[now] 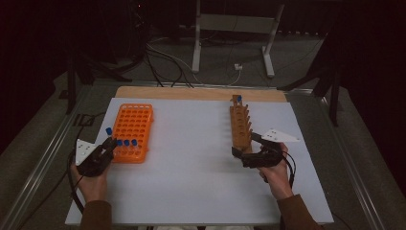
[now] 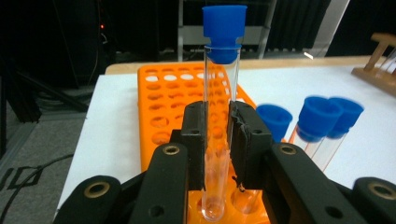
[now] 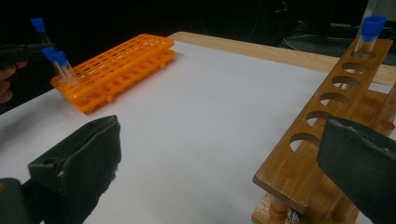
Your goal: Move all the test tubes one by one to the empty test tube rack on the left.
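My left gripper [image 2: 217, 135] is shut on a clear test tube [image 2: 217, 84] with a blue cap. The tube stands upright, its bottom at a front-row hole of the orange tube rack [image 2: 163, 100]. In the high view this gripper [image 1: 110, 143] is at the rack's [image 1: 133, 125] near left corner. Three more blue-capped tubes [image 2: 320, 116] stand in the rack's near row. My right gripper [image 3: 222, 140] is open, its jaws wide apart with nothing gripped, beside the near end of the wooden tube rack [image 3: 336, 93]. One capped tube [image 3: 369, 32] stands in that rack's far hole.
A white sheet [image 1: 191, 163] covers the table, with a wooden edge [image 1: 191, 92] at the back. Cables and a metal stand [image 1: 234, 28] lie on the floor beyond. The wooden rack [image 1: 239, 125] stands right of centre, the orange one to the left.
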Available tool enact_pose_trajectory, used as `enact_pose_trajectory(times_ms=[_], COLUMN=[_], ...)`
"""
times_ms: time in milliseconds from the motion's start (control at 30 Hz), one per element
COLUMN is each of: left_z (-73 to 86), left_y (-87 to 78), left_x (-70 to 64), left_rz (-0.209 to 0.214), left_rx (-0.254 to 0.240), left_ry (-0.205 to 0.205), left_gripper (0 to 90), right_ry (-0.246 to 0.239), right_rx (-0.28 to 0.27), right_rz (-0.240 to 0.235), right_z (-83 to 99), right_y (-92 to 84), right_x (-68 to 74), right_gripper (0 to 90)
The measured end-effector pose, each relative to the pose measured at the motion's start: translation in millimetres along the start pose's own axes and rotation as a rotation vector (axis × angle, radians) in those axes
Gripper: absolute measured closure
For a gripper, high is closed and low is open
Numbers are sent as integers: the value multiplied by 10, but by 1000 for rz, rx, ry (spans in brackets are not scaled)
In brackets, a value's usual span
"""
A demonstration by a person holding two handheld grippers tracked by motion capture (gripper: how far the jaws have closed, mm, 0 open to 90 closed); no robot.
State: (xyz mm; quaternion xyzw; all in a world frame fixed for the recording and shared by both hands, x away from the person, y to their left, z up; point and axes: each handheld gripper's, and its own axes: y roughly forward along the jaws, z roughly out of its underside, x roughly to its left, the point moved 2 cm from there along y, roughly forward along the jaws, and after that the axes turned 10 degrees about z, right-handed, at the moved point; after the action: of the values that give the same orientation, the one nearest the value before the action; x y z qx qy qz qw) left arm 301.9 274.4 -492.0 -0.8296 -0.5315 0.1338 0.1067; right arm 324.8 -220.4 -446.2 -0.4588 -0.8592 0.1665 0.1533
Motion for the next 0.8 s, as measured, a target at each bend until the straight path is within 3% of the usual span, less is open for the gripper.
enact_pose_trajectory(times_ms=[133,300,667,800], left_z=[48,120,138,142], left_y=[38,54,13,15], left_x=[-9,19,33,14], left_rz=[-11,-7,14,11], left_rx=[47,92,127,146], left_ry=[17,9,-4,17], left_gripper=[778,782,786,787], right_ry=[1,3,-1,2], right_rx=[-1,0,-3,-4], right_rz=[2,3,0,2], right_z=[2,4,3,2], right_y=[-7,-12,-21,-26], right_x=[-9,-19,-14,-23], right_gripper=[0,0,0,0])
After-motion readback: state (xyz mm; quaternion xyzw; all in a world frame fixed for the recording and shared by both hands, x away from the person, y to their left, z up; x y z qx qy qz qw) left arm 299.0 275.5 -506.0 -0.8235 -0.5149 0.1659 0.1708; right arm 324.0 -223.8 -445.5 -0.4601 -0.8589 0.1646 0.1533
